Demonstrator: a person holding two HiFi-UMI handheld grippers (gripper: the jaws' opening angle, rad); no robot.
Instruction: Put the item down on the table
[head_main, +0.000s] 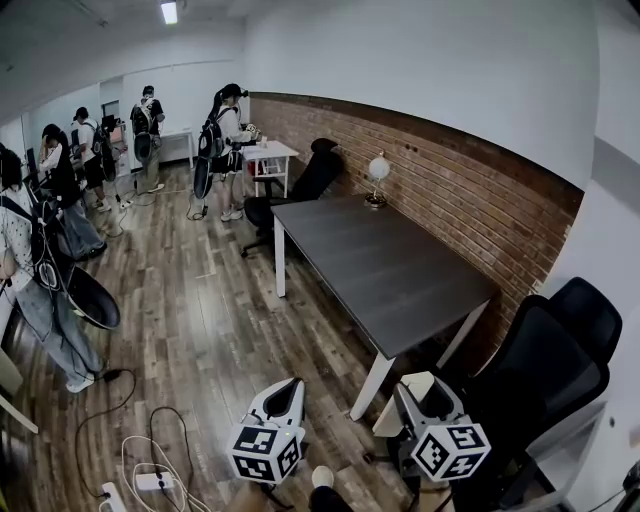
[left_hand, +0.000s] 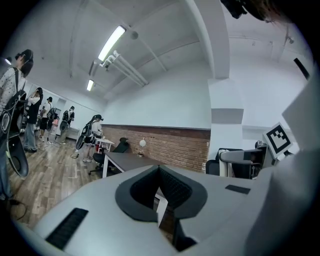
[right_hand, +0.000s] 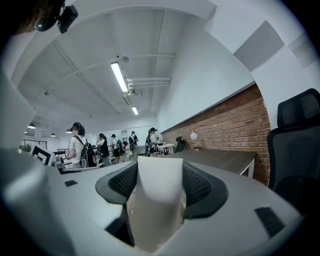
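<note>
- Cream-coloured and plain-faced, the item (right_hand: 159, 200) is clamped between the pads of the right gripper (right_hand: 160, 167). It is up in the air, just short of the table's near corner. Its lower end is hidden behind the gripper body, so what it is cannot be told.
- The left gripper (left_hand: 160, 172) has its jaws pressed together with nothing between them.
- Cables (head_main: 150, 470) trail over the wooden floor (head_main: 200, 300) and are cut off by the bottom edge.
- A black office chair (head_main: 540, 380) stands at the right, partly out of frame.
- The dark grey table (head_main: 390, 270) runs along the brick wall (head_main: 450, 190), with a globe lamp (head_main: 377, 172) at its far end.
- People (head_main: 225, 140) stand far off, too small to make out in detail.
</note>
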